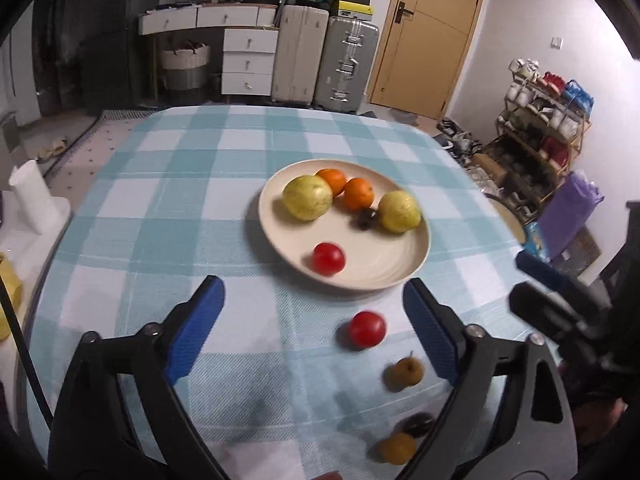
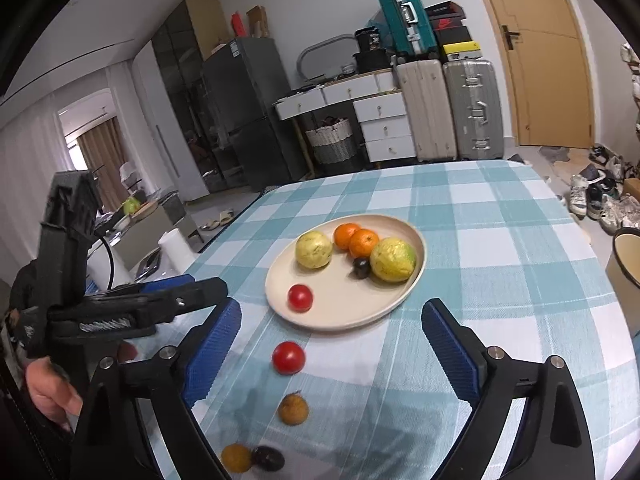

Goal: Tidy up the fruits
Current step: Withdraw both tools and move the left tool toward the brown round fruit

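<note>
1. Checked blue-and-white tablecloth [image 1: 168,208] fills both views; the cream plate [image 1: 404,276] already holds two guavas, two oranges, a dark plum and one tomato
2. Left gripper [image 1: 312,328] and right gripper [image 2: 332,352] both stand released, empty
3. Loose tomato [image 1: 366,329] lies on the cloth just short of the plate, right of centre between the left jaws, so that hand seems nearer
4. Only the right view shows a hand [image 2: 52,392] holding the left gripper

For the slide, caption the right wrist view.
Open right hand-held gripper faces plate of fruit; red tomato waits on checked cloth.
</note>
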The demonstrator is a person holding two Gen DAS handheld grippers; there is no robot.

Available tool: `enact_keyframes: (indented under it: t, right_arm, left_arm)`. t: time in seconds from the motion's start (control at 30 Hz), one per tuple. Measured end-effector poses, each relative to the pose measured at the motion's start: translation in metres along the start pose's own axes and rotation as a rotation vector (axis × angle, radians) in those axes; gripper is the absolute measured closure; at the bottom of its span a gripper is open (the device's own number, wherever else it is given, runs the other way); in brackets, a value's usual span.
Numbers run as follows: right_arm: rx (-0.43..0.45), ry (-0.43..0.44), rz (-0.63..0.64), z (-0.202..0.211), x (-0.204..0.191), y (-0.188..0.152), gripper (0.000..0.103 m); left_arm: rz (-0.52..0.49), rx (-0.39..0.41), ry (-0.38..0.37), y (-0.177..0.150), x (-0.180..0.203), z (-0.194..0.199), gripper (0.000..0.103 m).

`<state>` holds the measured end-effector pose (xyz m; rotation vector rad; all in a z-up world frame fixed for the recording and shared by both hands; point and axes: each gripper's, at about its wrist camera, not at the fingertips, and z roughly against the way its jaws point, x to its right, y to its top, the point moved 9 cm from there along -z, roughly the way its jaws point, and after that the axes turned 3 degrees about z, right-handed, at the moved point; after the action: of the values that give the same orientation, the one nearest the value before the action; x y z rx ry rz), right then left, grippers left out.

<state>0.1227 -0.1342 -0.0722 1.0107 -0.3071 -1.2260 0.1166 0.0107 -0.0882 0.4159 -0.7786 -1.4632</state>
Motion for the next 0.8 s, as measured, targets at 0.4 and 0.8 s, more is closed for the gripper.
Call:
enact_keyframes:
  t: [0.4,0.8]
  right_arm:
    - [-0.04,0.0,0.003,0.01,-0.005,-0.029,0.005]
    - [-0.079,-0.02,-0.029,0.017,0.003,-0.048,0.004]
  left_arm:
    - [-0.051,-0.11,-0.036,-0.054,0.002,-0.003,0.001]
    - [-0.147,-0.195,-0.131,-0.095,0.03,0.003,0.001]
